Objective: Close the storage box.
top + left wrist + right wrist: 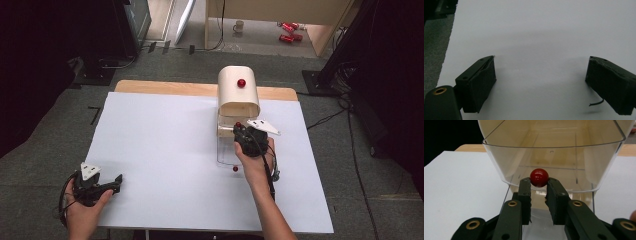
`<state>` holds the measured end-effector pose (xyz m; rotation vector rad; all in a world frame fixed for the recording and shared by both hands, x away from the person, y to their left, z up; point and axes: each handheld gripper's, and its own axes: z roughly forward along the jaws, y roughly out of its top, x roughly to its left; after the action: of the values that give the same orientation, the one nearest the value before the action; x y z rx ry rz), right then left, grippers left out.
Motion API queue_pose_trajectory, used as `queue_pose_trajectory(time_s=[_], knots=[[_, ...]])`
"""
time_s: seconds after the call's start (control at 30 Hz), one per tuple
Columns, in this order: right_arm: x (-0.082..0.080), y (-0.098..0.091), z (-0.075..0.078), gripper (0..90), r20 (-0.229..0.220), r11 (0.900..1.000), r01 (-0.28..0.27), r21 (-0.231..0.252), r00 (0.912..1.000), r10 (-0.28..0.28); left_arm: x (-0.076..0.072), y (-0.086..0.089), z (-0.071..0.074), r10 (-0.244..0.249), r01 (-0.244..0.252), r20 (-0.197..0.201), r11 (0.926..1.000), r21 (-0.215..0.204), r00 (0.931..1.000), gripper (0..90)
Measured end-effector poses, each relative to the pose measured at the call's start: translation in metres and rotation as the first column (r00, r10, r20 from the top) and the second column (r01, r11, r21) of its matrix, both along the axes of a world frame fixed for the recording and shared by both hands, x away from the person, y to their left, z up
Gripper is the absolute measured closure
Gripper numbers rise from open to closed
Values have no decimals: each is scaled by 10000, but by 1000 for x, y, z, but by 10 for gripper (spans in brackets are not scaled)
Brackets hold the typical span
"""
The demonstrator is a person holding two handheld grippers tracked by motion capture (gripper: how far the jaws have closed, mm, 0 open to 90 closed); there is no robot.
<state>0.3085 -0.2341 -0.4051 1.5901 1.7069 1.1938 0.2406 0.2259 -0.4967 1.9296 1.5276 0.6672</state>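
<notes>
Spanning the desk, a white sheet carries a bread bin; the right tool pinches its clear lid's red knob, lid half-raised, while the left tool rests open.

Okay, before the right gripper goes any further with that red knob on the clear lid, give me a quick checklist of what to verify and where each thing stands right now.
1. Right gripper shut on the red knob: ok, both jaws press its sides in the right gripper view.
2. Grip centred: ok, the knob sits at the jaw tips, level between them.
3. Clear lid free to swing: cannot tell, its hinge is not visible.
4. Box steady on the table: cannot tell, nothing braces it.
5. Left gripper out of the way: ok, it rests open near the table's near left corner.
6. Loose red ball on the table beside the right hand: not ok, it could be knocked.
</notes>
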Motion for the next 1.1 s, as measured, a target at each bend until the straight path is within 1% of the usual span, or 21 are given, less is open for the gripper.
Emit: queue_pose_trajectory(time_s=[0.13,0.2,0.23,0.37,0.47,0.53,0.57,0.73,0.93,1.03,1.1], knots=[[5,-1,1,755,-45,10000,12,-64,10000,-13,0,0,0,-15,15,-3,10000,17,10000,94],[7,-1,2,752,-45,10000,37,-33,10000,-37,0,0,0,-4,4,12,10000,-2,10000,95],[8,-2,2,750,-113,10000,-6,-13,9999,6,0,0,0,-17,17,-1,10000,16,10000,94],[9,-3,2,745,-121,10000,-77,4,9999,77,0,0,0,-17,17,-1,10000,17,10000,94],[6,-4,0,696,-12,9997,-166,159,9999,166,0,0,0,-21,21,-9,10000,16,10000,94],[0,-5,-2,654,80,9992,-267,290,9996,265,0,0,0,-20,20,-6,10000,14,10000,94],[-2,-5,-3,637,127,9992,-298,278,9995,294,0,0,0,-22,22,-11,10000,17,10000,94],[-21,-8,-11,531,146,9993,-381,-12,9992,381,0,0,0,-17,17,-3,10000,16,10000,94],[-47,-10,-21,457,96,9980,-602,-197,9981,604,0,0,0,-12,12,-4,10000,14,10000,94],[-57,-11,-24,422,95,9981,-575,-238,9983,577,0,0,0,-13,13,1,10000,16,10000,94],[-65,-12,-27,399,69,9985,-451,-311,9989,453,0,0,0,-11,11,4,10000,17,10000,94]])
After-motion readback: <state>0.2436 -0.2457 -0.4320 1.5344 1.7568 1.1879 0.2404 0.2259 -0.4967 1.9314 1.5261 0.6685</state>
